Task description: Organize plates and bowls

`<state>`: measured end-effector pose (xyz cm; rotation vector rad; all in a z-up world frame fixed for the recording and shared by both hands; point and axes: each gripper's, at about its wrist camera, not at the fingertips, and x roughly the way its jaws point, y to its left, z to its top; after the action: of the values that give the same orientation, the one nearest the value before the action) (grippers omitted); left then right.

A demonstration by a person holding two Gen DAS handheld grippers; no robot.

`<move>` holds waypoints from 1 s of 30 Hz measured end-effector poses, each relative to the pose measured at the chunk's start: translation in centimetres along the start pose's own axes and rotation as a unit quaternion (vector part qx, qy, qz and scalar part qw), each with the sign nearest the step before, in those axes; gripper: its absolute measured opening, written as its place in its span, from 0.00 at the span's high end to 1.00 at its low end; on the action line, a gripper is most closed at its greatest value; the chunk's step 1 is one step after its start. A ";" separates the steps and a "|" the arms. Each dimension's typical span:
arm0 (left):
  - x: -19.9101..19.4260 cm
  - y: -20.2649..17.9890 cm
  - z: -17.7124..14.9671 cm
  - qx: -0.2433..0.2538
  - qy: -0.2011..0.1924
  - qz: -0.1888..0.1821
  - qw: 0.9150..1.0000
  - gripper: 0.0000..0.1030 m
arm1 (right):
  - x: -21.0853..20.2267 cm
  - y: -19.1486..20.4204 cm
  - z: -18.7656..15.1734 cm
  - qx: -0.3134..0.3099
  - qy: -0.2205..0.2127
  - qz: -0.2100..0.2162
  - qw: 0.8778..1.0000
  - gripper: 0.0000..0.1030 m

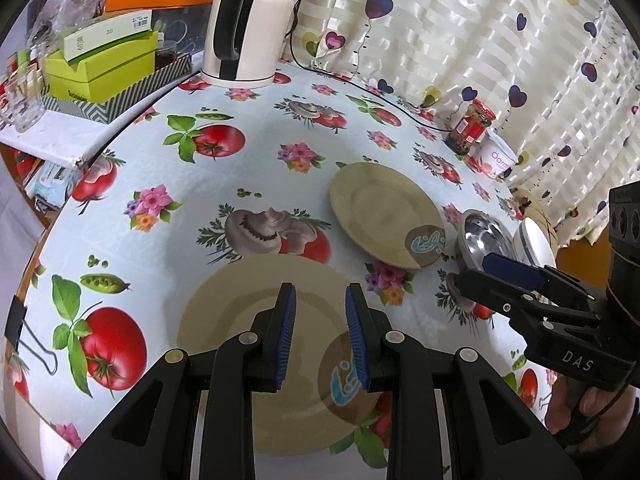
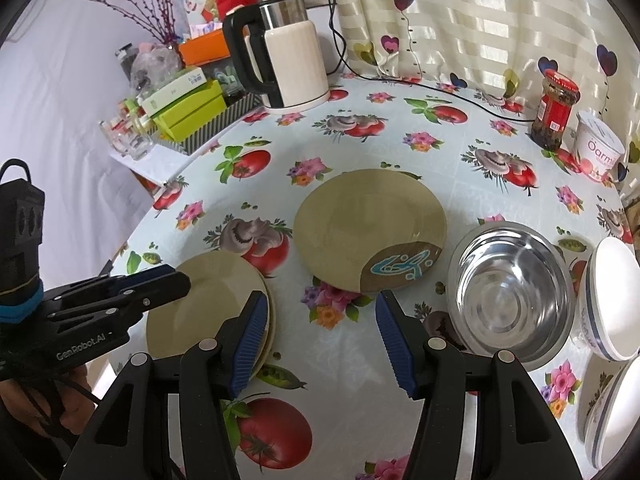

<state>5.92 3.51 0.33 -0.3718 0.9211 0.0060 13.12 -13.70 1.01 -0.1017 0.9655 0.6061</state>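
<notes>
- We judge the plates half gathered: our left gripper (image 1: 320,336) hangs with jaws apart, empty, over the near-left stack of beige plates (image 2: 208,304).
- Next, our right gripper (image 2: 322,340), also apart and empty, should fetch the single beige plate with a brown-and-blue patch (image 2: 368,228) mid-table.
- Bowls wait right: steel bowl (image 2: 512,292), white bowl (image 2: 612,300).
- We read "Oarm…" on the far-right white tub (image 2: 598,148).

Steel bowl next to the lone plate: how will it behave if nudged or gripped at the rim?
The steel bowl is empty and looks thin-walled, so probably light and prone to sliding on the glossy tablecloth. Its polished rim may slip between pads. Likely rigid, not fragile.
</notes>
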 end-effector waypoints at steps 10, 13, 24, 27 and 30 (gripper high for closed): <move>0.9 -0.4 1.2 -0.001 0.002 -0.004 1.000 0.74 | -0.3 -0.9 1.4 0.001 -0.010 -0.003 1.000 0.45; 1.2 -0.5 1.5 -0.001 0.004 -0.006 1.000 0.74 | -0.2 -1.0 1.8 -0.002 -0.010 -0.006 1.000 0.45; 3.7 -1.0 3.3 -0.007 0.018 -0.025 0.999 0.74 | 1.0 -3.4 4.3 0.003 -0.002 -0.004 1.000 0.45; 4.5 -0.9 3.8 -0.013 0.025 -0.030 0.999 0.74 | 1.5 -4.5 5.3 0.010 0.002 -0.004 1.000 0.45; 5.5 -1.0 4.2 -0.017 0.032 -0.034 0.999 0.74 | 2.3 -5.6 6.1 0.012 0.011 -0.010 1.000 0.45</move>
<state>12.73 3.06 -1.33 -0.4375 0.9712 -0.0519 21.56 -15.29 1.72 -0.0958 0.9912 0.5757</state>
